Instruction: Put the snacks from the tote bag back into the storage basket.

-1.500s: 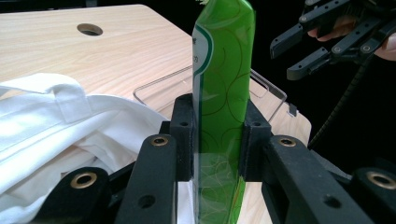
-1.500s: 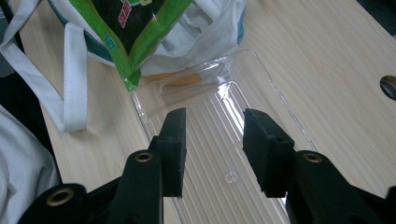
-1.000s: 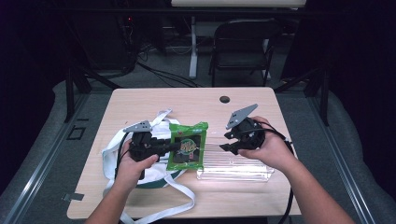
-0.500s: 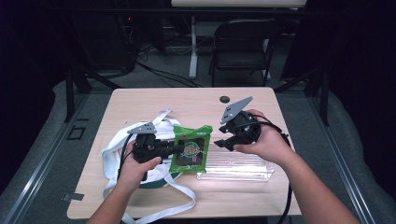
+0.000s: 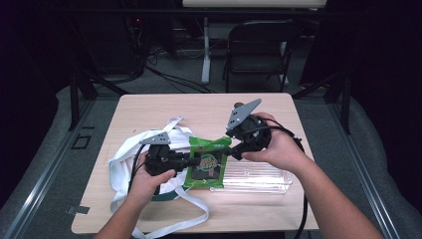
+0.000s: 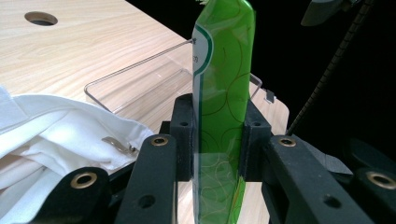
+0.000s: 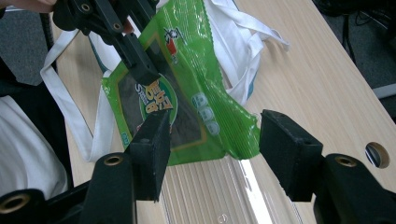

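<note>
High view: a person at a wooden desk point(image 5: 149, 107) holds a gripper in each hand. The left gripper point(image 5: 185, 160) has its fingers point(image 6: 183, 135) clamped on one edge of a green packet point(image 5: 208, 162), with a pad pressed against each face, as the left gripper view shows from edge-on. The packet is carried off the desk, above the near end of a clear tray point(image 5: 259, 178) and just beside a white bag point(image 5: 127, 159) whose straps trail toward the desk's front edge. The right gripper point(image 5: 238, 149) sits at the packet's opposite side, near its upper right corner; its fingers point(image 7: 150, 154) stand apart and have just been opening. In the right gripper view the packet's corner lies beyond and between the two fingers, and neither pad presses on it. The same view shows the left gripper's fingers crossing the packet's printed face from the top, the tray's ribbed floor below, and the bag behind. A round hole point(image 7: 377, 155) in the desk lies to the right of the right fingers. Beyond the desk's far edge stands a dark chair point(image 5: 259, 52); cables run across the floor near it.
</note>
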